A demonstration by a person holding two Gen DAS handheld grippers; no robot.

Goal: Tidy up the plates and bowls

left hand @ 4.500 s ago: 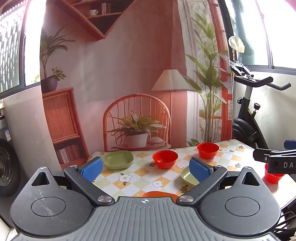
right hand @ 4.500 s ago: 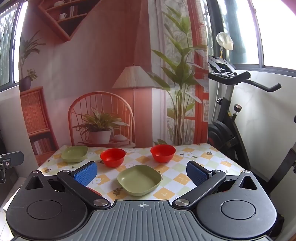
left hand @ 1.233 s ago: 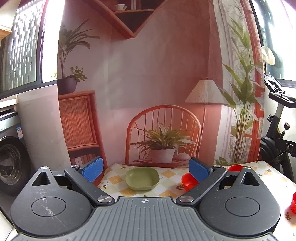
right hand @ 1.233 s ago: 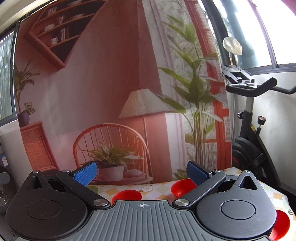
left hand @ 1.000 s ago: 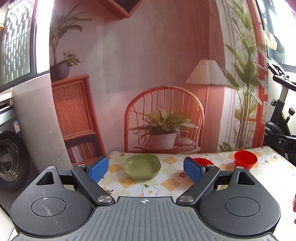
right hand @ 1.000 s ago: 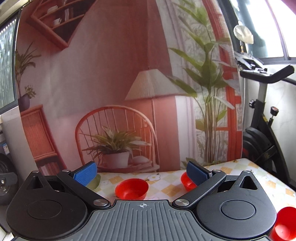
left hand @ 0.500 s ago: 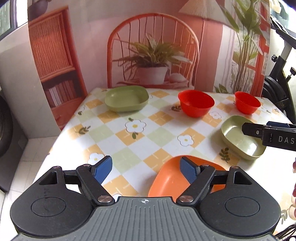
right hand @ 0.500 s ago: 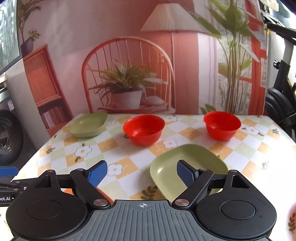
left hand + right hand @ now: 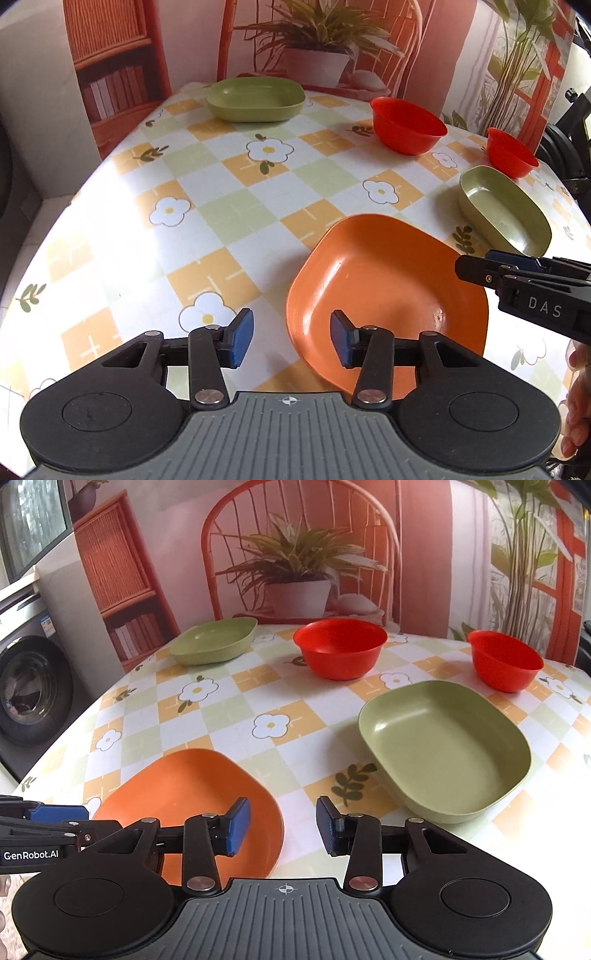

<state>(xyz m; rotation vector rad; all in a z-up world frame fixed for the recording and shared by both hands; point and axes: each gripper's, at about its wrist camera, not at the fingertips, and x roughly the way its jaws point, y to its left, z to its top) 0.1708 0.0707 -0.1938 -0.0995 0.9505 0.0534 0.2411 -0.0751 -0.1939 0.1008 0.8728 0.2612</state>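
Left tongs [image 9: 291,341] spread, straddling the near-left rim of the orange plate [image 9: 388,291], not pinching. Right tongs [image 9: 282,825] spread, holding nothing, astride that plate's right edge; green plate [image 9: 447,746] just ahead-right, red bowls [image 9: 340,648] beyond.

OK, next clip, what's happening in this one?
A person holds a gripper in each hand over a table with a flowered checked cloth. Both are open and empty. The left gripper straddles the near left rim of an orange plate; the right gripper hovers at its right edge. Two green dishes, near and far, and two red bowls sit apart, nothing stacked.
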